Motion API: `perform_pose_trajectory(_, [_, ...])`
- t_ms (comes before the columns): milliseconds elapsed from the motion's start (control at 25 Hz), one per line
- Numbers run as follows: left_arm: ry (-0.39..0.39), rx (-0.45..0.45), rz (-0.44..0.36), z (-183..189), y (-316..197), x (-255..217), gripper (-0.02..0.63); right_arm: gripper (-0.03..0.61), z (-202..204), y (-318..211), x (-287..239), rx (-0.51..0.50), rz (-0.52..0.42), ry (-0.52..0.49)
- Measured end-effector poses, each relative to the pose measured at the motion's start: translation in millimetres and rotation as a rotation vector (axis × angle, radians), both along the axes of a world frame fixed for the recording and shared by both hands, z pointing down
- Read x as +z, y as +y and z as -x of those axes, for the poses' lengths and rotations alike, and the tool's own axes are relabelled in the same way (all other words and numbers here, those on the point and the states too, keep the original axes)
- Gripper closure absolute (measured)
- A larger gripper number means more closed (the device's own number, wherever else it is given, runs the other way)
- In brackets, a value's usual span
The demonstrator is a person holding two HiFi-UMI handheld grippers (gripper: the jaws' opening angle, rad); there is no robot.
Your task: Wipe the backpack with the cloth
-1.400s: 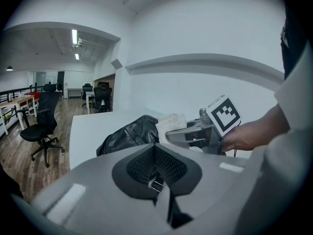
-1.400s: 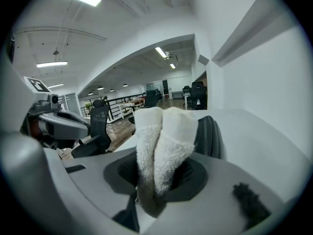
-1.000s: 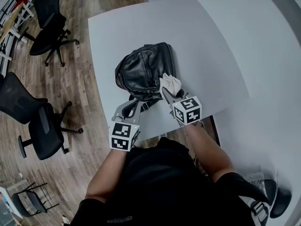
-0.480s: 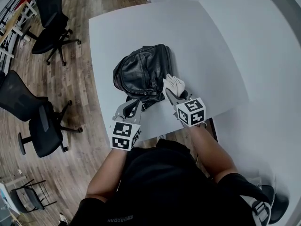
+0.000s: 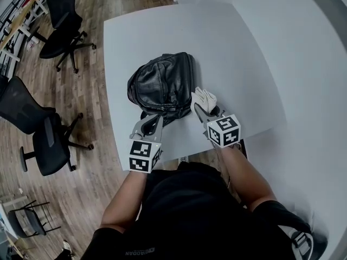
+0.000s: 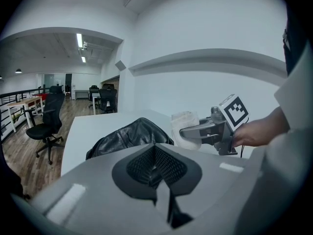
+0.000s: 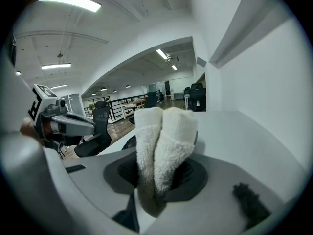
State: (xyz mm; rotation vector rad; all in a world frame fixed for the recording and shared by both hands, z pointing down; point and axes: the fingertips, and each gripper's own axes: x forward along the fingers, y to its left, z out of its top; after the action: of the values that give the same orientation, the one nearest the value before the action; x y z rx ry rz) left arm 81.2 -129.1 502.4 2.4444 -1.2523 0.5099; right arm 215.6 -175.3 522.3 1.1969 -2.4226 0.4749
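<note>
A black leather backpack [image 5: 162, 83] lies on the white table [image 5: 233, 53], near its front edge. My right gripper [image 5: 201, 106] is shut on a folded white cloth [image 5: 205, 97], which sits just right of the backpack's side. The right gripper view shows the cloth [image 7: 164, 146] bunched upright between the jaws. My left gripper [image 5: 152, 124] is at the backpack's near end, jaws closed, seemingly on a dark strap. From the left gripper view, the backpack [image 6: 129, 136] lies beyond the jaws, and the right gripper [image 6: 188, 131] holds the cloth [image 6: 183, 124].
Black office chairs [image 5: 32, 129] stand on the wooden floor at the left, with another [image 5: 62, 23] further back. The table's front edge [image 5: 179, 150] runs just before the grippers. A white wall rises at the right.
The right gripper and cloth have shifted a little to the right, off the backpack's side. The left gripper has stayed at the backpack's near end.
</note>
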Motion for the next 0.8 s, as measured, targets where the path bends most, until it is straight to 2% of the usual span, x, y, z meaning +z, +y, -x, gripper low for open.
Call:
perform_pose_trajectory(480, [0.021, -0.122, 0.009, -7, -2, -1, 0.607, 0.471, -35, -8, 6, -0.026, 0.000, 0.011])
perform_pose_trajectory(800, [0.000, -0.126, 0.010, -14, 5, -5, 0.607, 0.471, -44, -8, 1, -0.012, -0.021, -0.039])
